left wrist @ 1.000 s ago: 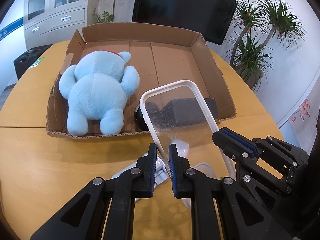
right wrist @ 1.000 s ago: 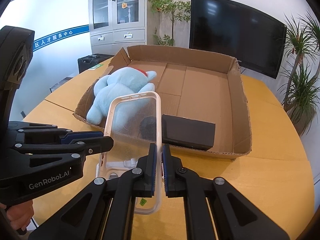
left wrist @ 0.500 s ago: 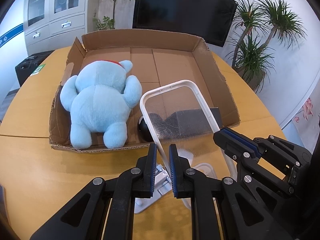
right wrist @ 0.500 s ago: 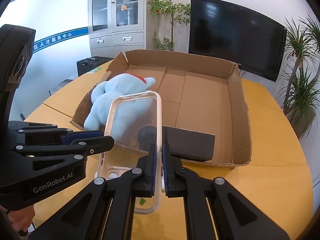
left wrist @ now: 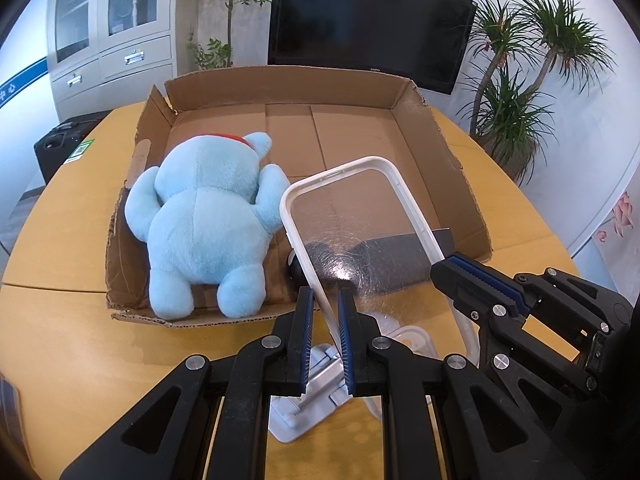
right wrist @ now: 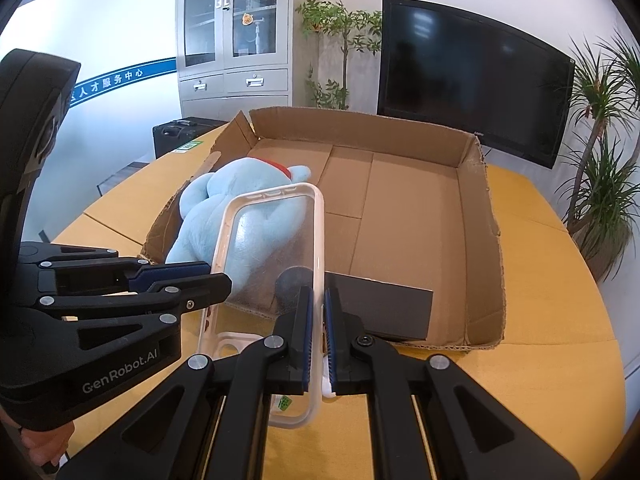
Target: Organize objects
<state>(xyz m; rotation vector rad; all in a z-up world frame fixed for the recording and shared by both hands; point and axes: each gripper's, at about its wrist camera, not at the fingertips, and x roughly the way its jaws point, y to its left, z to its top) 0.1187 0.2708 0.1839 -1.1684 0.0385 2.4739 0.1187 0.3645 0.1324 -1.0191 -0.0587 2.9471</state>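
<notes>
White "GenRobot.AI" on left gripper (right wrist: pixel 208 280)

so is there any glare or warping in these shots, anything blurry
Left wrist view: a bright glare spot and fine scratches on the clear phone case; fisheye bends the cardboard box. Right wrist view: soft reflections on the tv, dark corners, the case hazes the blue plush toy behind it. Both views sharp.

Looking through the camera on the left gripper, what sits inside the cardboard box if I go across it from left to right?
Blue plush toy → small black round object, half hidden behind the clear phone case → flat black box seen through that case, all in the cardboard box.
</notes>
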